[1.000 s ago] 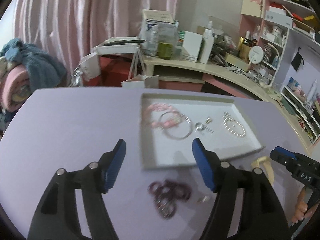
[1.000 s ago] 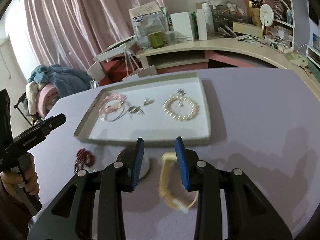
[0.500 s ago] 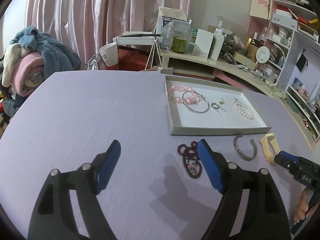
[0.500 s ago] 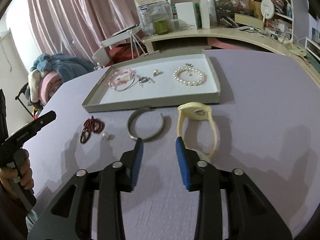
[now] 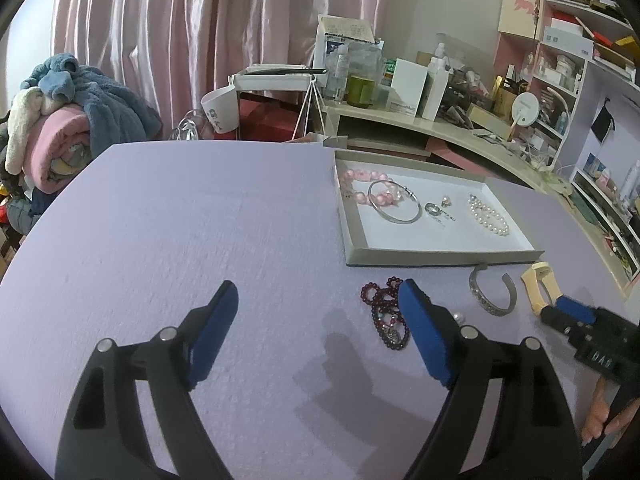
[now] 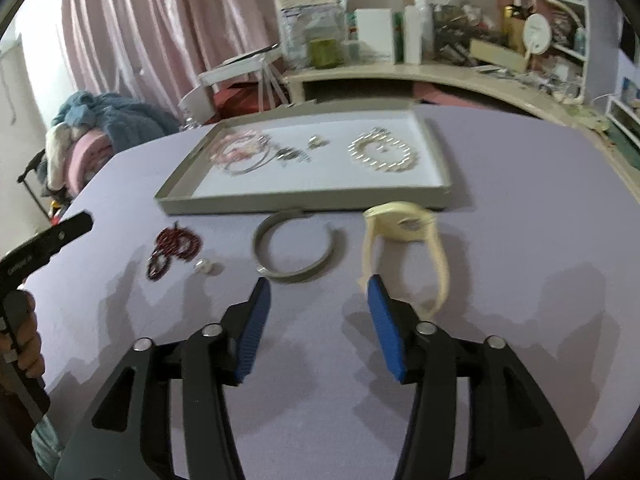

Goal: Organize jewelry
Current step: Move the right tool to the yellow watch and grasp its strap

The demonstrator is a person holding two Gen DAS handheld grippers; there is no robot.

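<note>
Behind the lilac counter [image 5: 200, 216], pink curtains [image 5: 180, 28] across the back wall. At far left, a heap of folded blankets [image 5: 68, 120], blue over pink. Along the curved cream shelf [image 5: 420, 124]: a green jar [image 5: 362, 90], a white box [image 5: 408, 86], a white bottle [image 5: 436, 80], a round white mirror [image 5: 526, 109]. At right, pink shelving [image 5: 568, 40] crowded with books and small boxes. Near the blankets, a white cup [image 5: 220, 110], tilted.

The right wrist view is blurred by motion, so the pearl bracelet [image 6: 383, 154] and the small pieces beside the pink beads [image 6: 236, 151] are only streaks. In the left wrist view the left gripper's right finger [image 5: 425, 337] hides part of the dark red bracelet [image 5: 385, 312] (its clasp cannot be told).
</note>
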